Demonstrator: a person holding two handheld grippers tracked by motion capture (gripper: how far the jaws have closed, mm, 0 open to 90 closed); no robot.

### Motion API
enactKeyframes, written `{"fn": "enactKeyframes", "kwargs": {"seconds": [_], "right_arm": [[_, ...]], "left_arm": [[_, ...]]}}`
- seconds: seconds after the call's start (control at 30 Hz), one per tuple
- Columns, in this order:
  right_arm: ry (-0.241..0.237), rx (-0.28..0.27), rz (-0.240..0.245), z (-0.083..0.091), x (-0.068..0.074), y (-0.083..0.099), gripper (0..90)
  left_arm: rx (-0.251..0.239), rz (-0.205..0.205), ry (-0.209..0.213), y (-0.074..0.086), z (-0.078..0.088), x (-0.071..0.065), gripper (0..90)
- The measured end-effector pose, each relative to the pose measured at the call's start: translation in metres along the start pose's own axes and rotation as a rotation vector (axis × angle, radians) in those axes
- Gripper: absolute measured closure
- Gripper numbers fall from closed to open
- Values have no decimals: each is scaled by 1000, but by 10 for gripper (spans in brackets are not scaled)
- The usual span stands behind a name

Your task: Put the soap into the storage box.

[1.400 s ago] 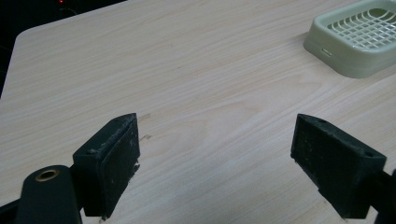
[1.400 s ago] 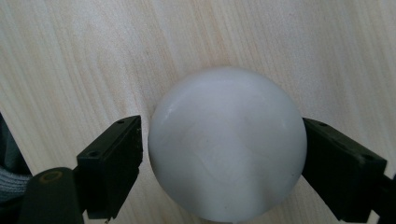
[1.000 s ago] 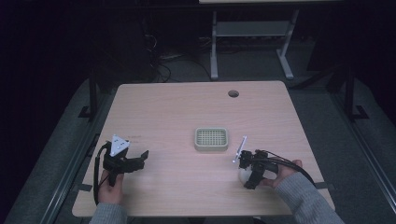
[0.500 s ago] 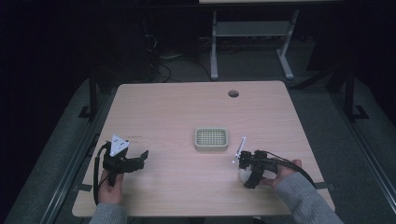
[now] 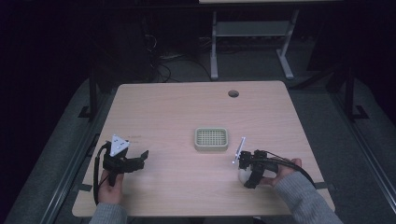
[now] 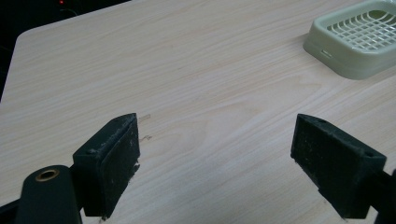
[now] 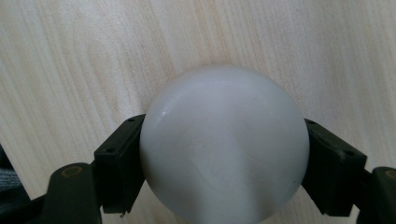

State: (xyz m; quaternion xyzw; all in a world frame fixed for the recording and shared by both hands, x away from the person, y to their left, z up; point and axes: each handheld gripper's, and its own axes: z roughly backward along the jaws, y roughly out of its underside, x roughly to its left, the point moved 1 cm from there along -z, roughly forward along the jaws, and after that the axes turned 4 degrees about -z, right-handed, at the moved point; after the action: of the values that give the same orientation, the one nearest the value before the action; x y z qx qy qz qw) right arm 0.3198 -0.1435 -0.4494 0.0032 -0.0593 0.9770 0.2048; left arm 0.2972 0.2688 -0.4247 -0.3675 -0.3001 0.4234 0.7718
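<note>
A smooth white ball (image 7: 224,144) sits between the two black jaws of my right gripper (image 7: 224,170), which is shut on it just above the wooden table. From above, that right gripper (image 5: 246,173) and the white ball (image 5: 243,176) lie near the table's front right, held by a hand in a grey sleeve. A pale green grid tray (image 5: 211,138) stands in the table's middle, also seen at the upper right of the left gripper view as the green tray (image 6: 359,37). My left gripper (image 5: 138,160) rests at the front left, jaws wide open (image 6: 224,163) over bare wood.
The wooden table (image 5: 187,107) has a round cable hole (image 5: 233,93) near its far edge. A metal-legged stand (image 5: 247,32) and cables on the floor lie beyond the table in the dark.
</note>
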Motion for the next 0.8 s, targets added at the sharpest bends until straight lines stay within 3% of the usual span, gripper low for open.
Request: {"fn": "enactKeyframes", "kwargs": {"seconds": [0.37, 0.8], "right_arm": [[-21, -40, 11, 7, -1, -7, 234], [-12, -55, 29, 23, -8, -22, 234]], "left_arm": [[-3, 4, -2, 0, 0, 0, 152], [-1, -5, -3, -1, 0, -1, 152]]}}
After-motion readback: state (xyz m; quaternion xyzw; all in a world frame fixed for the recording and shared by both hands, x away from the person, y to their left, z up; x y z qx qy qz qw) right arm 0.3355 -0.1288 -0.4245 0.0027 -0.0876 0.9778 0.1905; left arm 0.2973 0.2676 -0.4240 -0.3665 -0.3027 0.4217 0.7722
